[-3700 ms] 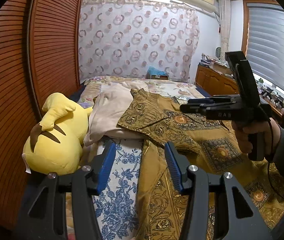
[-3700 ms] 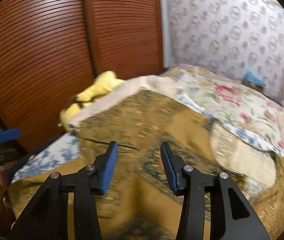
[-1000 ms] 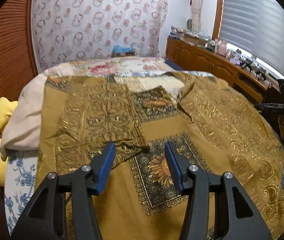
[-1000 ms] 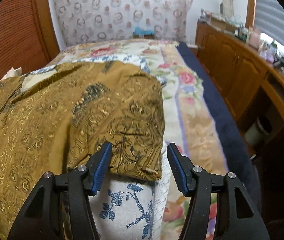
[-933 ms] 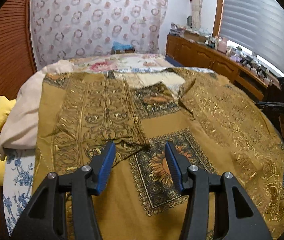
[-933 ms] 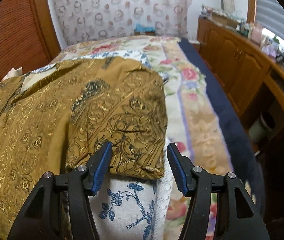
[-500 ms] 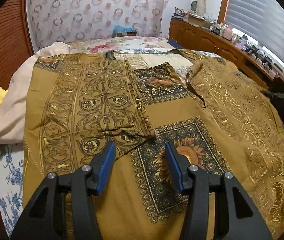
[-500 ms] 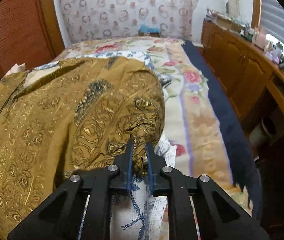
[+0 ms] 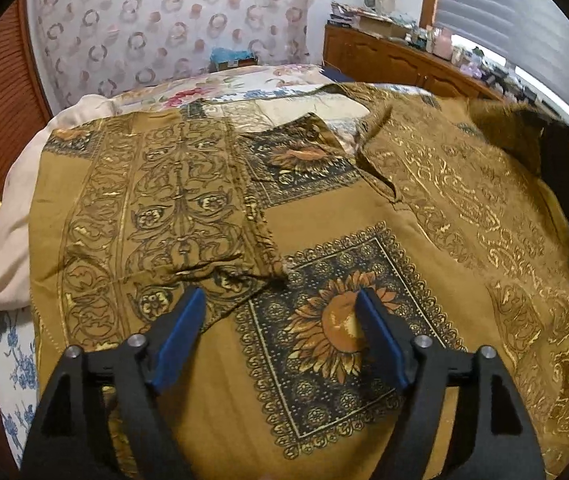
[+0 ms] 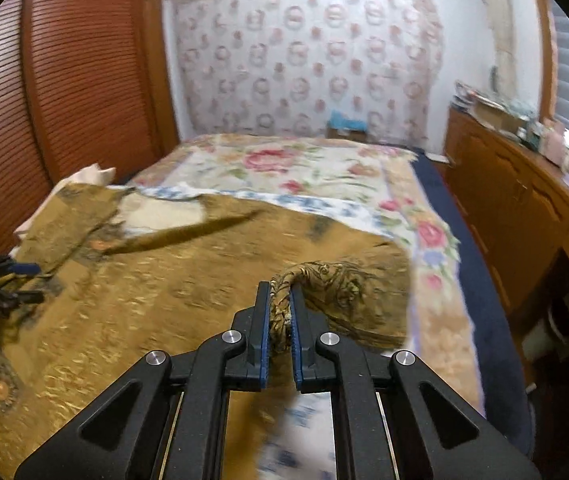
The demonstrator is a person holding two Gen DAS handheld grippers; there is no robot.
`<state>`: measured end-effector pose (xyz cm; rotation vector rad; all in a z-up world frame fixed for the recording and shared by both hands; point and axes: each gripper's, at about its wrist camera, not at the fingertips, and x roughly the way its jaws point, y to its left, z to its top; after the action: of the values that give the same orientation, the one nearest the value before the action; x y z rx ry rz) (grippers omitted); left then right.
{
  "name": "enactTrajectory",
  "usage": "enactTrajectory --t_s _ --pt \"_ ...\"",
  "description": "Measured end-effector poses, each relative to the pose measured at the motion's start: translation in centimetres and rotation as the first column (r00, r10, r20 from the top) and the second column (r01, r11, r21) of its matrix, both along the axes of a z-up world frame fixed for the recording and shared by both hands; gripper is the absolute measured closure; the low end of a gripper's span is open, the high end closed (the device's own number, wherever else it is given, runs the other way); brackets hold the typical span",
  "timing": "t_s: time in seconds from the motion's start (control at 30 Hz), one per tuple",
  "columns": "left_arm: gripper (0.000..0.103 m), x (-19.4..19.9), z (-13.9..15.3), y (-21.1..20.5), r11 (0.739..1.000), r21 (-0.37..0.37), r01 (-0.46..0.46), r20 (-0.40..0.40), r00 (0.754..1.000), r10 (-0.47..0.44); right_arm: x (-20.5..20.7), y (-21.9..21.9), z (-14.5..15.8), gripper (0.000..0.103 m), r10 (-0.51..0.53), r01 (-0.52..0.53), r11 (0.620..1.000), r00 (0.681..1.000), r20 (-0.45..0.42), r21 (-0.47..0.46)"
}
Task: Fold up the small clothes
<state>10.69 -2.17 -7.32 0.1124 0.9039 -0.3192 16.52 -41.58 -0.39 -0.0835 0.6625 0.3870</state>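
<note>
A ring-patterned curtain (image 10: 308,60) covers the far wall, with a slatted wooden wardrobe (image 10: 64,80) left and a wooden cabinet (image 10: 516,208) right.

The left wrist view looks steeply down, close over the mustard-gold patterned garment (image 9: 364,220), toward the ring-patterned curtain (image 9: 164,28) beyond it. The right wrist view sits lower at the garment's (image 10: 164,280) right edge, apparently more level though blurred, facing that same curtain (image 10: 308,60). Both share garment, curtain and wooden sideboard (image 9: 396,64).
</note>
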Motion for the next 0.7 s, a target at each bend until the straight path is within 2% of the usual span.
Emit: enactTrajectory --t_s 0.13,0.37,0.43,0.53,0.7 --pt "0.017 0.1 -0.1 -0.4 1.0 0.006 0.014 -0.005 1.0 -0.014 0.0 3.8 -1.2 0.097 0.097 -0.097 0.995 0.994 -0.052 0.007" --pt "0.016 0.2 0.0 -0.6 1.0 0.011 0.016 -0.004 1.0 -0.016 -0.3 7.1 -5.3 0.096 0.144 -0.151 0.988 0.973 -0.179 -0.027" --pt "0.015 0.2 0.0 -0.6 1.0 0.011 0.016 -0.003 1.0 -0.016 -0.3 7.0 -5.8 0.09 0.134 -0.142 0.99 0.971 -0.196 -0.026" --pt "0.016 0.1 0.0 -0.7 1.0 0.012 0.016 -0.003 1.0 -0.016 -0.5 6.6 -5.5 0.066 0.12 -0.126 0.992 0.975 -0.187 -0.018" --pt "0.016 -0.3 0.5 -0.3 1.0 -0.023 0.004 0.014 1.0 -0.003 -0.9 4.8 -3.2 0.061 0.083 -0.083 0.997 0.989 -0.12 0.011"
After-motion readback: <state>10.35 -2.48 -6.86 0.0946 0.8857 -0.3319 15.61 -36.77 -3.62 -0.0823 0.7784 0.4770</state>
